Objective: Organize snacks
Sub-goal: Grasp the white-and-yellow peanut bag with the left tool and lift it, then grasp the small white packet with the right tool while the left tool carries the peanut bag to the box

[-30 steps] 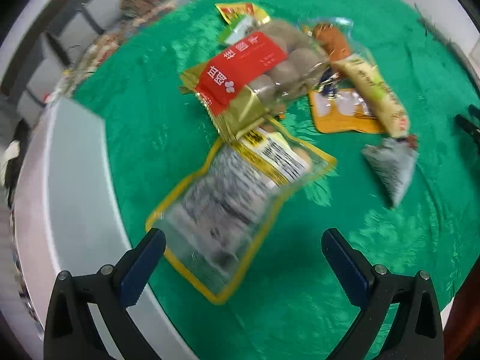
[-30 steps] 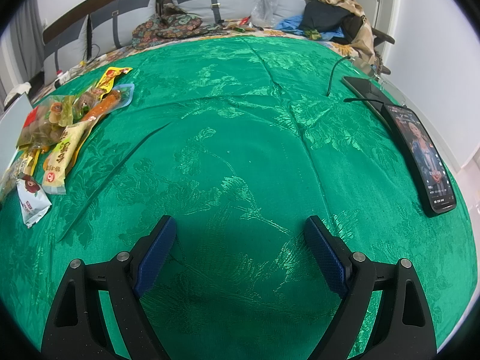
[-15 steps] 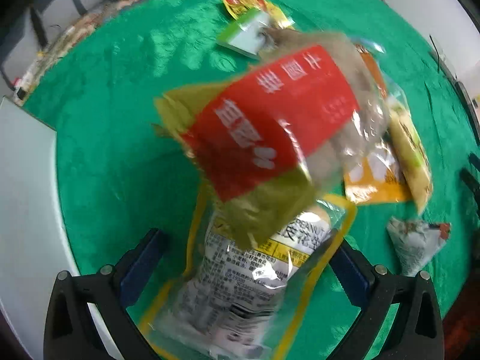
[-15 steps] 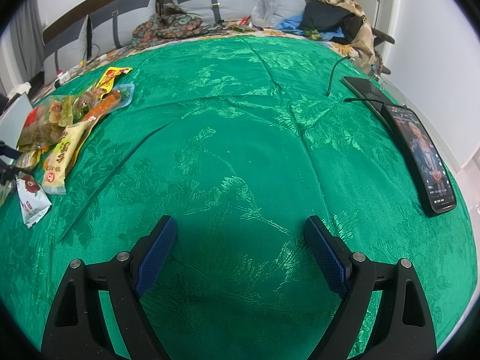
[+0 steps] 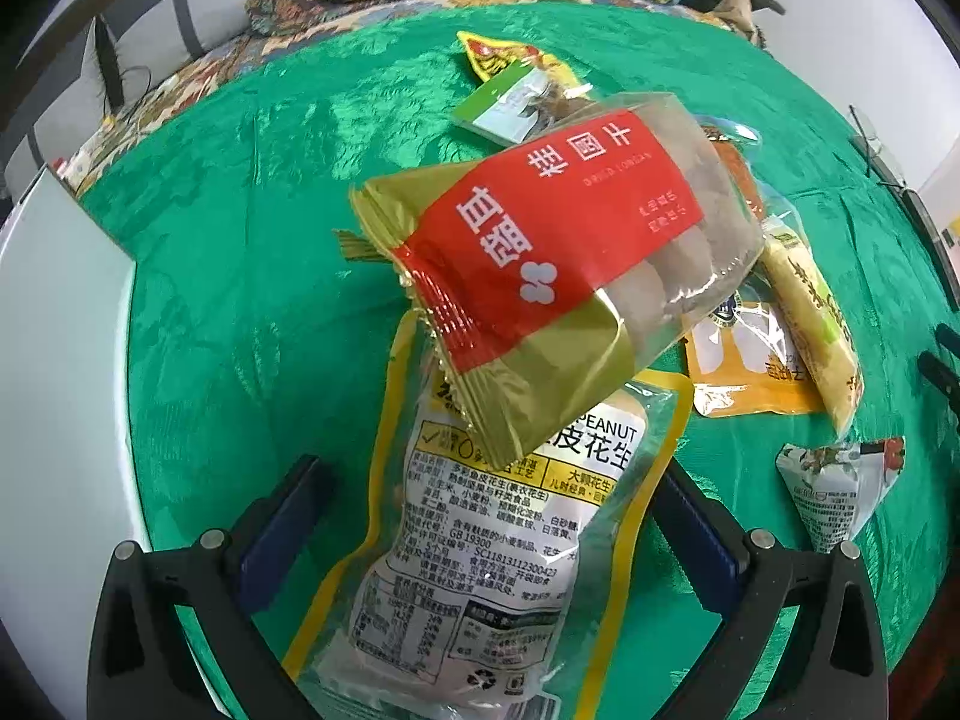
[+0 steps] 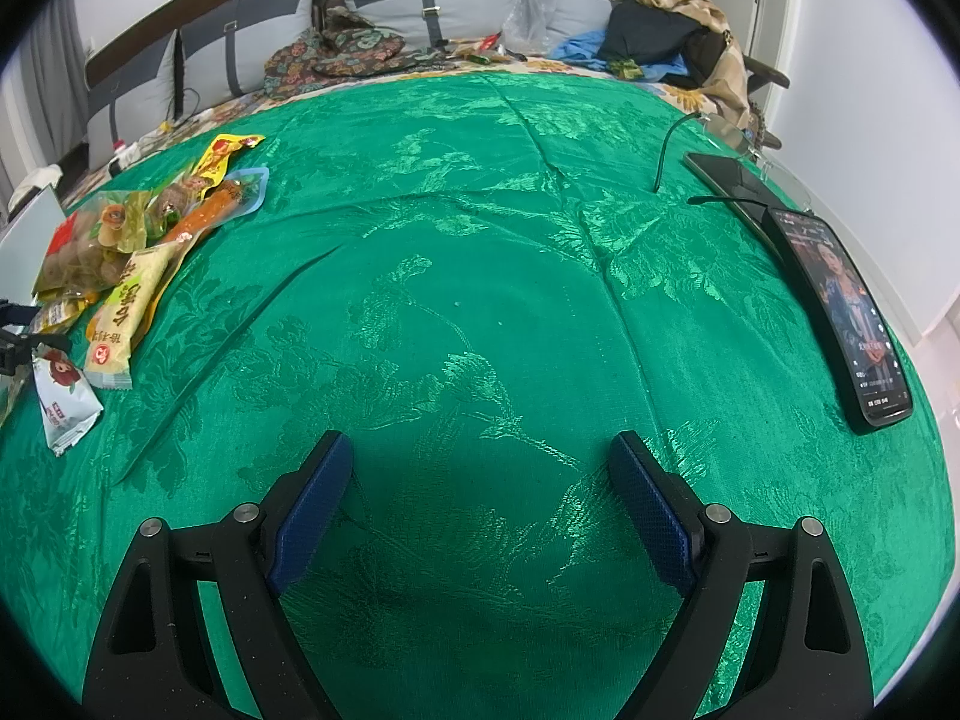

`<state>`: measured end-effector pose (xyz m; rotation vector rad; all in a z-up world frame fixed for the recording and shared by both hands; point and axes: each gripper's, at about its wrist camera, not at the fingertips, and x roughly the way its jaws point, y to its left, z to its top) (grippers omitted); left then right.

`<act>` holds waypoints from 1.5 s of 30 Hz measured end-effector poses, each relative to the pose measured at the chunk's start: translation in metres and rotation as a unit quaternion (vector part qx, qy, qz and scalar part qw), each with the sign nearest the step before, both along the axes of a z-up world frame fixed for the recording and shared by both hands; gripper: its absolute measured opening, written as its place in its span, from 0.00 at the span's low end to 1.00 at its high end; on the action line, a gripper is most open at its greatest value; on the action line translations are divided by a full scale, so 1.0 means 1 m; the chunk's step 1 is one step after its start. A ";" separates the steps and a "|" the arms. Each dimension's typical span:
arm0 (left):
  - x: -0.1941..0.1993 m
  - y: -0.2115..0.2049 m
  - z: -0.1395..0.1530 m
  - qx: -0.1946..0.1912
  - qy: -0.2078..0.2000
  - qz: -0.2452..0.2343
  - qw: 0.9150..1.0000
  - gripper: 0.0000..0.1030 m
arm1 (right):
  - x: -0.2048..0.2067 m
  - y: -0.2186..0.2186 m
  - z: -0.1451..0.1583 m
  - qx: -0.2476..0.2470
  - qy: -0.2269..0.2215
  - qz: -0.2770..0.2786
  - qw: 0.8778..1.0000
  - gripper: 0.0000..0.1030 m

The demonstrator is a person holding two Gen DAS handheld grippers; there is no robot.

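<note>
Two packets are stacked ahead of the left gripper (image 5: 486, 516): peanut pouch (image 5: 498, 546) between its wide-open jaws, red-label bag (image 5: 558, 276) overlapping the far end. Only the pouch's near edge should be pinched. Right gripper (image 6: 480, 504) is held wide, empty, over the green cloth (image 6: 480, 276).

eight snack packets (image 5: 558, 252), two phones (image 6: 852, 312), one green tablecloth (image 6: 480, 276)

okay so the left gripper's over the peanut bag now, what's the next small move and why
Probably close the left gripper on the peanut bag: its jaws stand open on either side of the bag. Expect the red-label packet overlapping the bag's top to shift.
</note>
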<state>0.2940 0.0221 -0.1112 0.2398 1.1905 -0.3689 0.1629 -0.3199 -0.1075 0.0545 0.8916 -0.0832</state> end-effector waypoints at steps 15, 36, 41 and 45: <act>-0.108 0.001 0.021 -0.036 0.013 0.094 0.995 0.64 | 0.000 0.000 0.000 0.000 0.000 0.000 1.000 0.88; -0.191 0.044 0.033 -0.140 -0.024 0.209 0.968 0.53 | -0.002 0.132 0.041 0.154 0.011 0.207 0.966 0.83; -0.232 0.062 0.051 -0.168 -0.040 0.228 0.958 0.53 | 0.039 0.199 0.034 0.070 0.020 0.235 0.969 0.73; -0.246 0.072 0.068 -0.179 -0.062 0.226 0.956 0.53 | 0.035 0.195 0.035 0.081 0.043 0.220 0.971 0.23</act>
